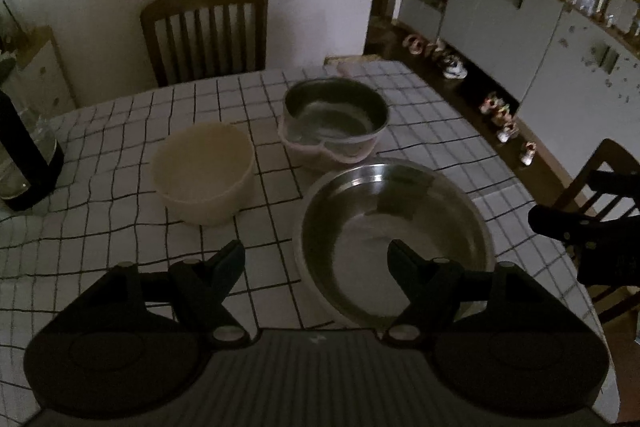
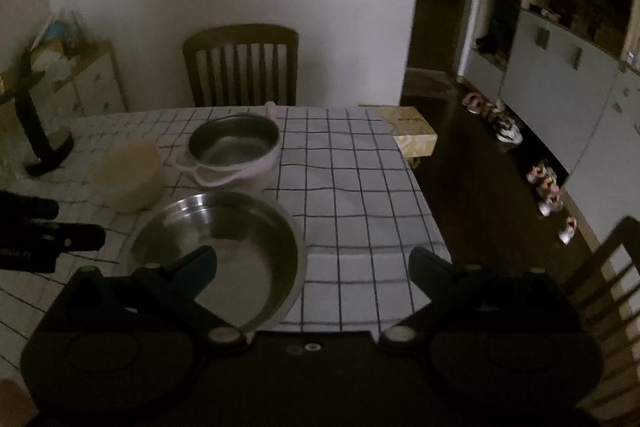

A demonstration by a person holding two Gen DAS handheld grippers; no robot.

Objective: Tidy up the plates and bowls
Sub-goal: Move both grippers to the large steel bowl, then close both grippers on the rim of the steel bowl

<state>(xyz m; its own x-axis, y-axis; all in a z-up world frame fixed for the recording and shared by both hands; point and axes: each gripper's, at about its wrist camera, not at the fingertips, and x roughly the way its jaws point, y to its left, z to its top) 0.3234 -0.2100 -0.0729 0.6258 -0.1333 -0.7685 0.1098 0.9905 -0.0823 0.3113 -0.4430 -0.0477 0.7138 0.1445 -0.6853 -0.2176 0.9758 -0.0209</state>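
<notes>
A wide steel bowl (image 1: pixel 394 235) (image 2: pixel 224 247) sits nearest on the checked tablecloth (image 1: pixel 120 219) (image 2: pixel 360 179). Behind it stands a smaller steel bowl (image 1: pixel 336 111) (image 2: pixel 234 141) nested in a white handled pot (image 1: pixel 320 151) (image 2: pixel 236 171). A cream plastic bowl (image 1: pixel 204 171) (image 2: pixel 128 171) is to their left. My left gripper (image 1: pixel 316 255) hovers open over the near rim of the wide bowl, nothing between its fingers. My right gripper (image 2: pixel 312 263) is open too, its left finger over the wide bowl's inside and its right finger over bare cloth.
A dark bottle (image 1: pixel 28 163) (image 2: pixel 40 139) stands at the table's left. A tissue box (image 2: pixel 412 135) sits at the far right corner. Wooden chairs (image 1: pixel 204 31) (image 2: pixel 600 287) stand behind and to the right. Shoes (image 2: pixel 548 187) line the floor by cabinets.
</notes>
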